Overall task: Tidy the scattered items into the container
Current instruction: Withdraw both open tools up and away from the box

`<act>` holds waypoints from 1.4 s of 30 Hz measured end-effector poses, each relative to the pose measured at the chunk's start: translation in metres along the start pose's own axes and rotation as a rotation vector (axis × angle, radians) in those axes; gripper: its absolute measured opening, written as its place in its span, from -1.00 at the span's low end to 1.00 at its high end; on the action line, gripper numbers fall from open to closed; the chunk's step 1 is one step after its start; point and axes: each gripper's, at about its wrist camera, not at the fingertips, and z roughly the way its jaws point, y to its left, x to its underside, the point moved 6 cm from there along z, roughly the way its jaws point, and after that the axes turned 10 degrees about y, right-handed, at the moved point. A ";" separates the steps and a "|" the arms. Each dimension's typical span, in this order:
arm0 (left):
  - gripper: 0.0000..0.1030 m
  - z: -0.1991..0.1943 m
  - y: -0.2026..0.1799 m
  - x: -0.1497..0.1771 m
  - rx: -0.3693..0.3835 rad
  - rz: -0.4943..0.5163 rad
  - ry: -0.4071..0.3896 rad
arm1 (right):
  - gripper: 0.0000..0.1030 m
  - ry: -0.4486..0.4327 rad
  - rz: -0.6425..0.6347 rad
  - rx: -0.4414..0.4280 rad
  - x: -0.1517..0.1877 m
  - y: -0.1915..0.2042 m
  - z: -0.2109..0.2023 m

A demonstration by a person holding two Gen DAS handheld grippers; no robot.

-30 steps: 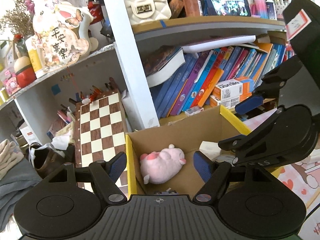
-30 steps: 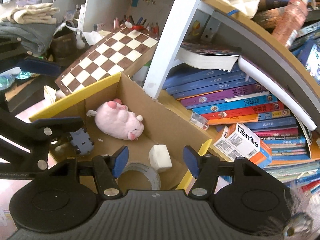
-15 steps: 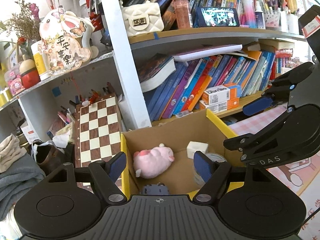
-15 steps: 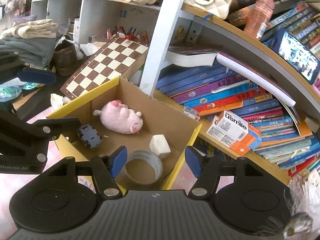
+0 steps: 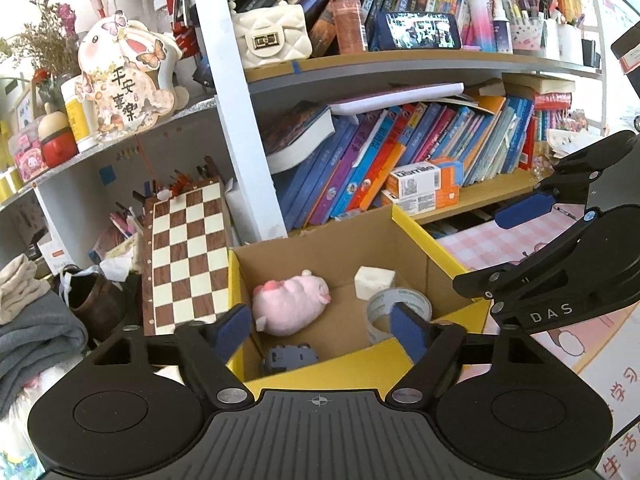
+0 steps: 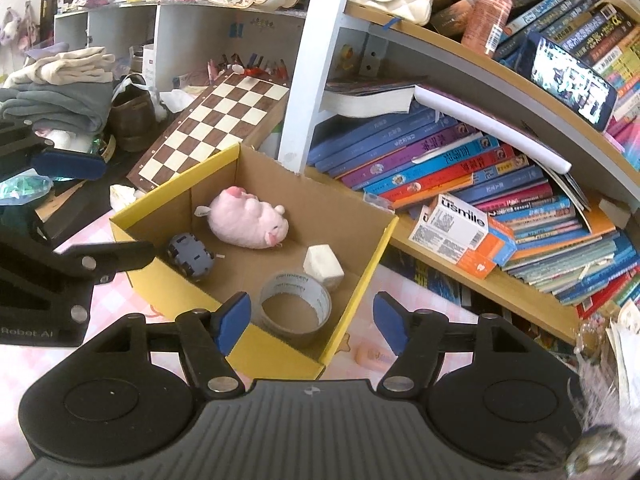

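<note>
I see both grippers, left (image 5: 322, 330) and right (image 6: 312, 322), released and empty above the box (image 6: 362, 276). Inside it lie pig (image 6: 250, 224), car (image 6: 190, 256), tape (image 6: 296, 306) and cube (image 6: 323, 266).

Both wrist views near, angled down, sharing cardboard box (image 5: 438, 248) (image 6: 168, 194)

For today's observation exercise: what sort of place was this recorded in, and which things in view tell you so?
Most likely a lived-in home room, perhaps a child's bedroom or study. Crowded shelves of children's books, a chessboard leaning by folded clothes, and a cardboard box holding a pink plush pig all suggest it.
</note>
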 end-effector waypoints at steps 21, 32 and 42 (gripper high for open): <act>0.90 -0.005 -0.017 0.025 0.018 -0.034 0.036 | 0.72 0.028 0.118 0.007 0.046 -0.011 -0.002; 0.90 -0.002 -0.028 0.037 0.043 -0.061 0.077 | 0.84 0.045 0.173 0.012 0.069 -0.019 -0.005; 0.91 0.000 -0.037 0.045 0.045 -0.086 0.113 | 0.89 0.055 0.213 0.014 0.085 -0.025 -0.005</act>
